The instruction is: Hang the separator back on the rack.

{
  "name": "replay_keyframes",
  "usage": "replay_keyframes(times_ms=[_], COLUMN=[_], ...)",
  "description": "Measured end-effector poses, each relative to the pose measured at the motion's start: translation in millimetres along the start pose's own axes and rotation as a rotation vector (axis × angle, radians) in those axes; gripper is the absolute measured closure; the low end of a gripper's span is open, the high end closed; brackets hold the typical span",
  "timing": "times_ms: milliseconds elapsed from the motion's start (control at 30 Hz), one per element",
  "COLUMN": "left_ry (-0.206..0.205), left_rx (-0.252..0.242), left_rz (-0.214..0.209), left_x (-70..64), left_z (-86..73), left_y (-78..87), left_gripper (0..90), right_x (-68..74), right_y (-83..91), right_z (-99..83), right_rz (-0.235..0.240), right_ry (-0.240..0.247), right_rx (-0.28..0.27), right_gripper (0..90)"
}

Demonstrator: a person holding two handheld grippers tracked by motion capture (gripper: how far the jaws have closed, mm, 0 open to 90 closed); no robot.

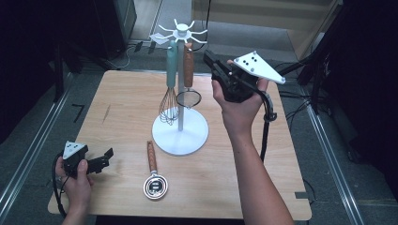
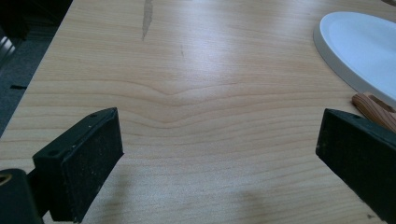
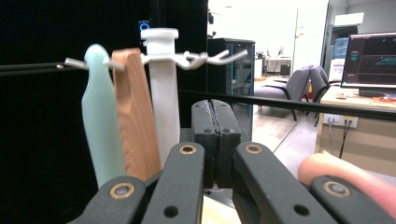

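Matt wooden table (image 1: 122,93), glossy white stand (image 1: 180,133), wood-handled metal strainer (image 1: 188,70).

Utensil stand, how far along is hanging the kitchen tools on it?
Two of three look done: the whisk with the mint handle and the small strainer with the wooden handle hang from the hooks of the stand. The right tool is shut and empty beside the hooks. Left to do: the wooden-handled scoop lies on the table, with the open left tool resting near it.

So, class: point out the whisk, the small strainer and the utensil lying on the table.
whisk (image 1: 168,108), high view, wire loops.
small strainer (image 1: 188,98), high view, mesh bowl.
utensil lying on the table (image 1: 155,186), high view, round metal head.
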State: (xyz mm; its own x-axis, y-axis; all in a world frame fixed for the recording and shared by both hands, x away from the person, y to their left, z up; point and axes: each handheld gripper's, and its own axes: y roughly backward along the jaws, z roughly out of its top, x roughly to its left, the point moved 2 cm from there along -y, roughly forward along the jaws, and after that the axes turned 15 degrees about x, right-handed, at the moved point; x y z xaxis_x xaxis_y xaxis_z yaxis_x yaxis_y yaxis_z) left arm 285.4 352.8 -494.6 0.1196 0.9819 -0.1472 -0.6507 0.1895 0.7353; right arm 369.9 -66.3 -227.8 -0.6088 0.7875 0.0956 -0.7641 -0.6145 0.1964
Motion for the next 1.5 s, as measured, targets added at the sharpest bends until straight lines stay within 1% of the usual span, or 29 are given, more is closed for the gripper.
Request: replay_keyframes(times_ms=[233, 300, 367, 467, 533, 700, 733, 833, 900, 1000, 1167, 1300, 1333, 1367, 1400, 1500], left_ry=[-0.001, -0.002, -0.003, -0.003, -0.005, -0.006, -0.006, -0.005, -0.005, -0.006, -0.004, -0.005, -0.004, -0.004, -0.004, -0.003], left_rx=[-0.001, 0.000, 0.000, 0.000, 0.003, 0.003, 0.003, 0.003, 0.002, 0.003, -0.001, -0.002, -0.001, -0.001, -0.001, -0.001], left_rz=[-0.001, -0.003, -0.003, -0.003, -0.004, -0.002, -0.002, -0.003, -0.004, -0.003, -0.004, -0.003, -0.003, -0.004, -0.004, -0.004], left_x=[0.0, 0.1, 0.1, 0.0, -0.1, -0.2, -0.2, -0.4, -0.4, -0.4, -1.0, -0.9, -1.0, -1.0, -0.9, -0.9], left_z=[-0.1, -0.1, -0.1, -0.1, -0.2, -0.2, -0.2, -0.2, -0.2, -0.2, -0.3, -0.3, -0.3, -0.3, -0.3, -0.2], left_y=[0.1, 0.1, 0.1, 0.1, 0.2, 0.2, 0.2, 0.2, 0.2, 0.2, 0.0, -0.1, -0.1, -0.1, -0.1, -0.1], left_gripper=[0.6, 0.6, 0.6, 0.6, 0.6, 0.6, 0.6, 0.6, 0.6, 0.6, 0.6, 0.6, 0.6, 0.6, 0.6, 0.6], right_x=[-3.0, -2.9, -2.5, -1.6, 0.5, 2.4, 2.0, -2.4, -3.2, 0.1, 5.7, 9.2, 11.4, 11.4, 13.0, 14.3], right_y=[-7.8, -9.1, -9.2, -9.1, -8.6, -7.4, -7.1, -6.0, -4.0, -1.6, 0.0, 0.9, 1.7, 1.7, 2.3, 2.5], right_z=[7.1, 9.8, 11.2, 11.6, 10.9, 10.2, 10.3, 12.0, 14.1, 14.6, 12.7, 12.0, 12.2, 12.2, 12.4, 12.5], right_rz=[-0.008, -0.003, -0.012, -0.005, -0.002, 0.003, -0.004, -0.025, -0.015, 0.002, 0.032, 0.044, 0.057, 0.057, 0.064, 0.069], right_ry=[-0.019, 0.003, 0.012, 0.009, 0.024, 0.035, 0.038, 0.000, -0.007, 0.012, 0.027, 0.035, 0.040, 0.040, 0.051, 0.052], right_rx=[-0.014, -0.044, -0.058, -0.060, -0.057, -0.056, -0.056, -0.059, -0.075, -0.083, -0.083, -0.081, -0.083, -0.083, -0.083, -0.083], right_gripper=[90.0, 90.0, 90.0, 90.0, 90.0, 90.0, 90.0, 90.0, 90.0, 90.0, 90.0, 90.0, 90.0, 90.0, 90.0, 90.0])
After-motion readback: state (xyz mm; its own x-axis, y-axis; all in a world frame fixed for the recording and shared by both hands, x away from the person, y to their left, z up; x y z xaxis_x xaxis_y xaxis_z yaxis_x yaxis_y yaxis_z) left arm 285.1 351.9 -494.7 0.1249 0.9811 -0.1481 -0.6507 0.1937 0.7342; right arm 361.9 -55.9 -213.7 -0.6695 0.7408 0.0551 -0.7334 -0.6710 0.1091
